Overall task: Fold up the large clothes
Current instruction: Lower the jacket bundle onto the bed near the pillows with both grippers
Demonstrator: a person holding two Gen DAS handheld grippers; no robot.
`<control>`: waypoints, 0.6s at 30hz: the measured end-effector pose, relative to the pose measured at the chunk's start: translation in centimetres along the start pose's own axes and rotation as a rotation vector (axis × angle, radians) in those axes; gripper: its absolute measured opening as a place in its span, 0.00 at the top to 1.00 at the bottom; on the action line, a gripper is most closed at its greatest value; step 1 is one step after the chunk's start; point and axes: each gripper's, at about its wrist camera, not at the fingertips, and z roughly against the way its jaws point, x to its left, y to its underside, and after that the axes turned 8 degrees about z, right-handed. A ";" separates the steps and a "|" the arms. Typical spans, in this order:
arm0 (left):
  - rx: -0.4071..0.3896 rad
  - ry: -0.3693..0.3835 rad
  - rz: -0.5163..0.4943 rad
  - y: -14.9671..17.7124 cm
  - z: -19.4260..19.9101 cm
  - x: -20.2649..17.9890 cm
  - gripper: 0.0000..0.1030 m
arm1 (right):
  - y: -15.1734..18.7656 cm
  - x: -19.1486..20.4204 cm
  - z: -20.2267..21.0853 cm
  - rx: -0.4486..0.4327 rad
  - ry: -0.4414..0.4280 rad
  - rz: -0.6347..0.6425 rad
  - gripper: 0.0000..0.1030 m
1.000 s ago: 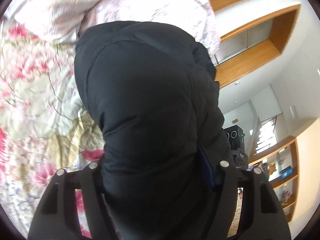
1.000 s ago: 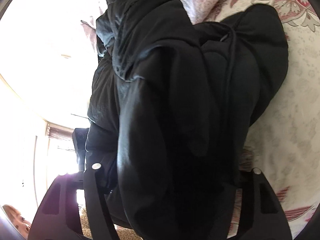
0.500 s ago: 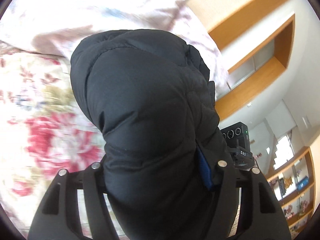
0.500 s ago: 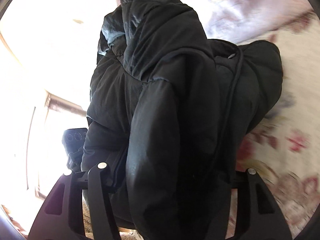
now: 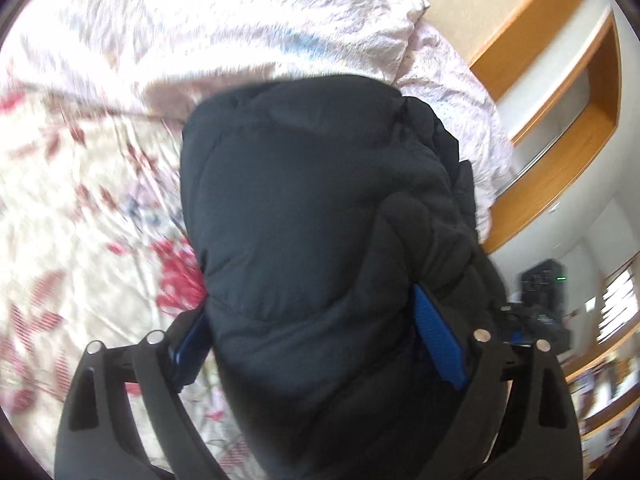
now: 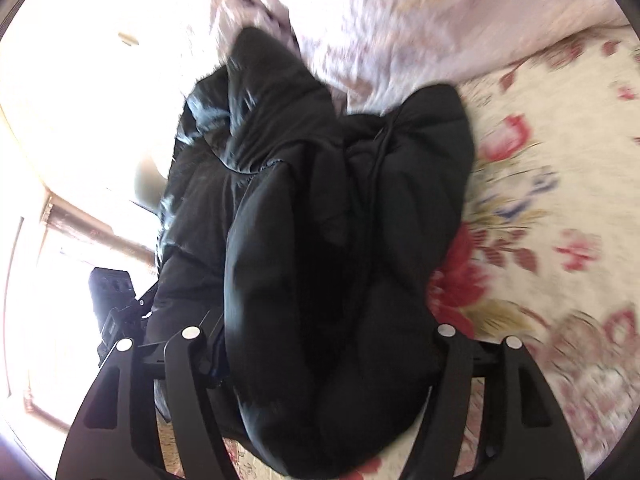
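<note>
A black puffer jacket (image 5: pixel 304 208) lies bunched over the floral bed sheet (image 5: pixel 80 200). My left gripper (image 5: pixel 312 320) has it between its jaws, which are opening; both blue pads (image 5: pixel 436 344) show and stand off the fabric. In the right wrist view the same jacket (image 6: pixel 328 240) hangs in thick folds, with a drawstring down its middle. It fills my right gripper (image 6: pixel 320 332), whose jaws are opening a little. The cloth hides the right pads and still bulges tight between the fingers.
A pale crumpled quilt (image 5: pixel 220 28) is heaped at the far side of the bed. Wooden shelving (image 5: pixel 560 92) lines the wall on the right. The other gripper's body (image 6: pixel 112 300) shows at the left of the right wrist view, against a bright window (image 6: pixel 60 120).
The left jaws have spread wide, baring both blue pads beside the jacket. Both grippers have swung with the jacket towards the quilt. The right fingers stay packed with cloth.
</note>
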 end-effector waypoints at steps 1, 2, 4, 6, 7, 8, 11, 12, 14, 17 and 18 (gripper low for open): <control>-0.013 -0.032 -0.023 -0.2 0.2 -0.5 0.11 | 0.3 -0.1 1.0 -0.017 0.010 -0.005 0.35; -0.027 -0.060 -0.047 -0.2 0.5 -0.9 0.11 | 0.8 -0.3 1.9 -0.033 0.017 -0.009 0.35; -0.076 -0.133 -0.114 -0.3 1.3 -2.2 0.11 | 1.2 -1.1 2.1 -0.026 0.056 -0.019 0.35; -0.124 -0.187 -0.165 -0.3 2.2 -3.5 0.11 | 2.1 -1.3 1.9 0.006 0.133 -0.032 0.35; -0.138 -0.207 -0.184 -0.3 2.5 -4.2 0.11 | 2.7 -1.1 1.6 0.021 0.160 -0.037 0.35; -0.146 -0.221 -0.202 -0.3 2.6 -4.8 0.11 | 3.0 -0.1 0.4 0.022 0.175 -0.041 0.35; -0.149 -0.261 -0.262 0.2 2.6 -6.5 0.09 | 3.0 1.5 1.3 -0.025 0.219 -0.029 0.35; -0.149 -0.271 -0.287 0.4 2.4 -7.3 0.09 | 2.7 2.5 1.8 -0.055 0.246 -0.014 0.35; -0.144 -0.284 -0.329 0.9 2.1 -8.6 0.09 | 3.2 3.4 3.0 -0.105 0.289 0.017 0.35; -0.126 -0.296 -0.373 1.5 1.0 -10.4 0.09 | 3.0 5.5 5.3 -0.198 0.380 0.081 0.35; -0.118 -0.303 -0.386 1.7 0.7 -10.8 0.09 | 3.1 6.4 6.1 -0.229 0.406 0.110 0.35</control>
